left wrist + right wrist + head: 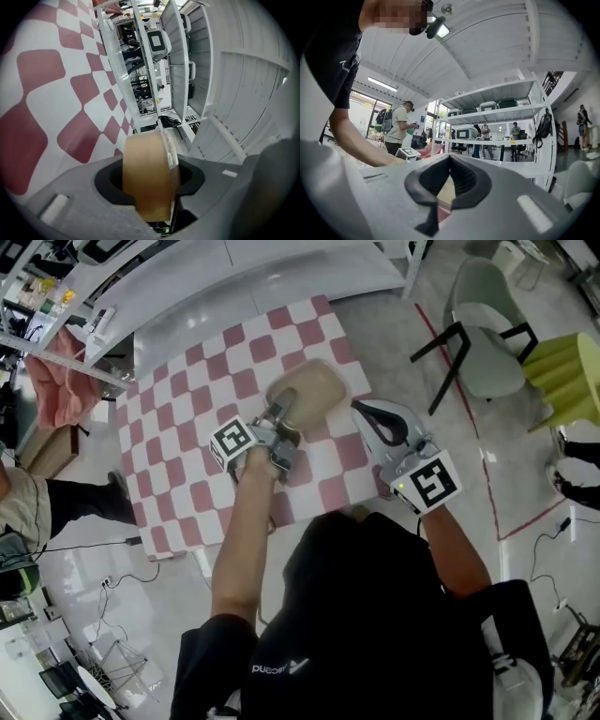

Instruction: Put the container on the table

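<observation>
One checkered table [187, 390] filled the middle, with a green chair [487, 324] well apart at its right. Over the table hung the tan container [305, 390], its edge clamped in the left gripper [281, 420]. The right gripper [361, 411], just beside the container, had its jaws together on nothing.

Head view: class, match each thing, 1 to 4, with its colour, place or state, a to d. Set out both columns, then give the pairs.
1 container
2 table
3 right gripper
4 chair

a jaws shut, nothing held
b pale green, on the floor
c red and white checks
d tan, clamped in the left gripper

Pairs: 1-d, 2-c, 3-a, 4-b
</observation>
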The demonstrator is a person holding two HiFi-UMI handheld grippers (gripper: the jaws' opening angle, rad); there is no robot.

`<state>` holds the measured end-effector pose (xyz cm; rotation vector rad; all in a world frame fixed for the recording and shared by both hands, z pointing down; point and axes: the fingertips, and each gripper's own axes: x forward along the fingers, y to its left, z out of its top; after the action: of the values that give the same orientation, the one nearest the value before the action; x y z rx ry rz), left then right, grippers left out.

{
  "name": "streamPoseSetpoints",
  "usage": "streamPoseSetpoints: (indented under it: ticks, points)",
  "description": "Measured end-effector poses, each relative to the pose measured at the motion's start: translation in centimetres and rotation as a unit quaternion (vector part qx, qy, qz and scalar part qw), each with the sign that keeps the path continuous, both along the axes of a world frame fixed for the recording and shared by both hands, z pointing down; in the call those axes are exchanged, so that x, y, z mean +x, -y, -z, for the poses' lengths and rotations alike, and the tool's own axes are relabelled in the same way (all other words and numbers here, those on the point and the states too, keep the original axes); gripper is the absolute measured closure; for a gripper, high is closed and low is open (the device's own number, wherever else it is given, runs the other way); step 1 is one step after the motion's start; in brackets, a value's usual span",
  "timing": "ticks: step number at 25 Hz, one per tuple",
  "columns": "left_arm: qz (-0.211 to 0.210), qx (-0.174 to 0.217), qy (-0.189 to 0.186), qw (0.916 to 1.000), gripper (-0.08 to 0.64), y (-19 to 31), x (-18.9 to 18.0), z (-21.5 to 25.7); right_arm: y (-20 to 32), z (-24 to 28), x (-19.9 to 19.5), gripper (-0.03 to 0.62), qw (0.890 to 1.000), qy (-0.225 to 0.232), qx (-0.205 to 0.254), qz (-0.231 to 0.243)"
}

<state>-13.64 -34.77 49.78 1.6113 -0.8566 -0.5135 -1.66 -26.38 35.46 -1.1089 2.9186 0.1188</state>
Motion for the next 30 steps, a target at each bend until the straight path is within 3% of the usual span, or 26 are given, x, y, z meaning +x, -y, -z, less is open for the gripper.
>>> streamPoseSetpoints:
  ticks: [6, 13, 15, 19, 22, 30]
  points:
    - [0.004, -0.029, -0.004, 0.9996, 0.374, 2.8, 0.2, -3.4, 1.5, -0.7, -1.0, 0.59, 1.0, -0.008, -0.011, -0.007]
    - [0.016, -0.044, 0.038, 0.9982, 0.374, 3.4, 0.4, -5.2, 3.2, -0.8, 0.3, 0.59, 1.0, -0.009, -0.021, 0.017]
    - [0.023, -0.05, 0.062, 0.9965, 0.363, 3.3, 0.3, -5.5, 3.6, -0.8, 0.6, 0.59, 0.999, -0.007, -0.022, 0.023]
    - [0.036, -0.051, 0.129, 0.9897, 0.247, 2.8, -0.1, -5.9, 4.1, -1.3, 1.0, 0.589, 0.999, -0.004, -0.03, 0.035]
    - [0.032, -0.033, 0.202, 0.9784, 0.203, 2.5, -0.4, -5.8, 4.3, -1.7, 0.8, 0.59, 0.999, -0.001, -0.031, 0.044]
    - [0.0, -0.016, 0.362, 0.9322, 0.064, 1.5, -0.6, -6.7, 4.2, -1.9, 0.9, 0.589, 0.998, 0.004, -0.034, 0.052]
